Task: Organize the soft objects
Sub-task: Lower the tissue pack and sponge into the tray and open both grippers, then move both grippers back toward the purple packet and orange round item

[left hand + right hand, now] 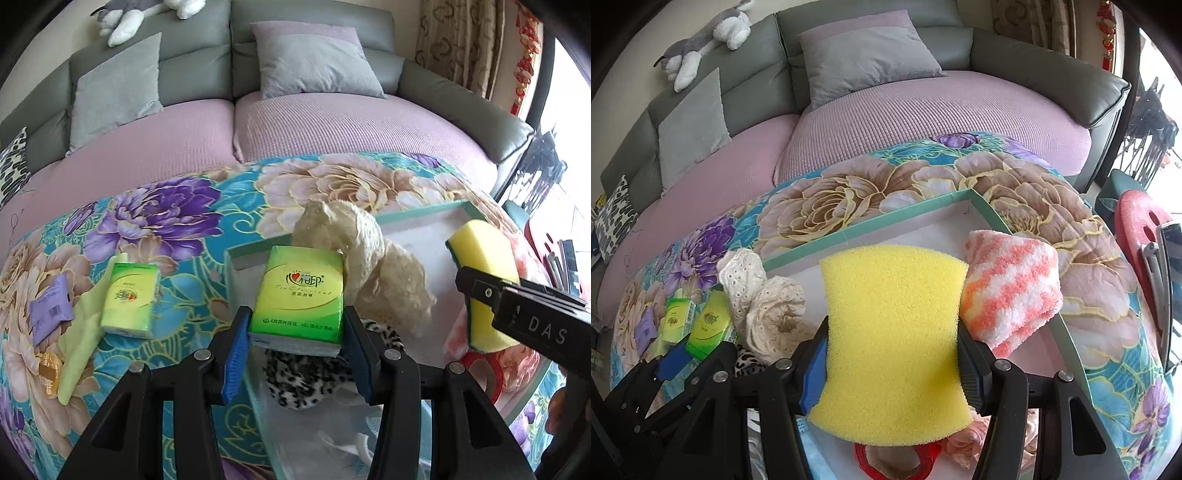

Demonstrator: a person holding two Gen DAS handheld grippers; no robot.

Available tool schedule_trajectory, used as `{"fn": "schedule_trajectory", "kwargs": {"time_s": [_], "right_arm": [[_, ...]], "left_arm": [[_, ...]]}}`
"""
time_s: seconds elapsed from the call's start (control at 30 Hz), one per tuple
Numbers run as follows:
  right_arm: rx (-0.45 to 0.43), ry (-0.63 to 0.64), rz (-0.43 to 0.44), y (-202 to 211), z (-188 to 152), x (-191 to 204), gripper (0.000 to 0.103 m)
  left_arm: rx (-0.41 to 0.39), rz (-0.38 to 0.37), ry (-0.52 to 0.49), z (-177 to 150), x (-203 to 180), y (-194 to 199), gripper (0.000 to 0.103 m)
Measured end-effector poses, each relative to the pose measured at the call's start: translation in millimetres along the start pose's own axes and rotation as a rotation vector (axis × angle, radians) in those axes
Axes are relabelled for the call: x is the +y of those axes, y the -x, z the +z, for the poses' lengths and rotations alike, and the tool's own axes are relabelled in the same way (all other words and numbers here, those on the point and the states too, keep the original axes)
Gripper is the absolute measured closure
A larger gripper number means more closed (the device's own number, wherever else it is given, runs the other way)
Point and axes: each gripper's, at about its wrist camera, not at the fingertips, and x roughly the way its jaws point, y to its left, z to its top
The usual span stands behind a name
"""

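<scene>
My left gripper (295, 332) is shut on a green tissue pack (299, 295) and holds it over the near left part of the green-rimmed white box (417, 212). My right gripper (892, 354) is shut on a yellow sponge (894, 339) above the box (886, 218); the sponge also shows in the left wrist view (484, 280). In the box lie a cream lace cloth (354, 243), a leopard-print cloth (295, 380) and a pink-and-white fluffy cloth (1012, 288).
A second green tissue pack (129, 299), a lime cloth (77, 350), a purple packet (50, 314) and a gold sachet (50, 373) lie on the floral cover (166, 206) left of the box. A sofa with grey pillows (314, 62) stands behind. A red ring (894, 465) lies in the box.
</scene>
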Motion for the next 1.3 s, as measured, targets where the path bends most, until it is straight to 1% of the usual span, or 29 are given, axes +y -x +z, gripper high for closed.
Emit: {"fn": "schedule_trajectory", "kwargs": {"time_s": [0.07,0.17,0.3,0.37,0.4,0.47,0.57,0.63,0.67,0.7,0.73,0.77,0.8,0.83,0.9,0.93,0.97,1.13,1.27,1.3], "right_arm": [[-0.002,-0.004,-0.005,1,0,-3,0.041],[-0.005,-0.006,-0.015,2,0,-4,0.040],[-0.011,-0.013,-0.015,4,1,-5,0.040],[-0.014,-0.006,-0.020,5,2,-3,0.038],[-0.016,-0.001,-0.027,7,3,-2,0.033],[-0.028,0.012,-0.036,11,5,0,0.029],[-0.053,0.028,-0.053,19,8,4,0.027],[-0.067,0.032,-0.067,24,9,5,0.020],[-0.075,0.032,-0.075,28,10,5,0.016],[-0.082,0.033,-0.081,31,11,5,0.014],[-0.088,0.035,-0.089,34,11,5,0.011],[-0.094,0.038,-0.099,37,12,5,0.009],[-0.100,0.041,-0.110,41,12,6,0.003],[-0.106,0.046,-0.122,44,13,6,0.000],[-0.117,0.059,-0.141,50,13,8,0.000],[-0.123,0.064,-0.149,53,13,9,0.000],[-0.129,0.069,-0.155,56,14,10,0.000],[-0.139,0.089,-0.156,66,12,18,0.000],[-0.133,0.124,-0.145,64,8,36,0.000],[-0.130,0.131,-0.142,63,7,41,0.000]], "left_arm": [[0.014,-0.013,-0.017,-2,-6,-2,0.053],[0.037,-0.053,-0.030,-4,-14,-5,0.053],[0.030,-0.033,-0.054,-4,-20,-4,0.053],[0.023,-0.030,-0.047,-3,-18,-1,0.052],[0.021,-0.032,-0.040,-2,-17,1,0.049],[0.015,-0.036,-0.028,1,-14,4,0.036],[-0.008,-0.036,-0.014,5,-10,13,0.035],[-0.023,-0.029,-0.006,8,-6,19,0.033],[-0.028,-0.026,0.001,9,-3,21,0.029],[-0.036,-0.021,0.014,11,0,24,0.026],[-0.040,-0.019,0.024,12,4,25,0.019],[-0.044,-0.016,0.039,14,8,28,0.019],[-0.046,-0.011,0.056,15,14,30,0.019],[-0.047,-0.006,0.070,16,18,32,0.019],[-0.054,0.014,0.107,19,32,37,0.017],[-0.056,0.021,0.121,19,38,38,0.010],[-0.059,0.031,0.141,20,45,40,0.007],[-0.090,0.068,0.258,21,89,54,0.007],[-0.109,0.121,0.350,15,125,67,0.007],[-0.111,0.138,0.386,12,138,71,0.007]]}}
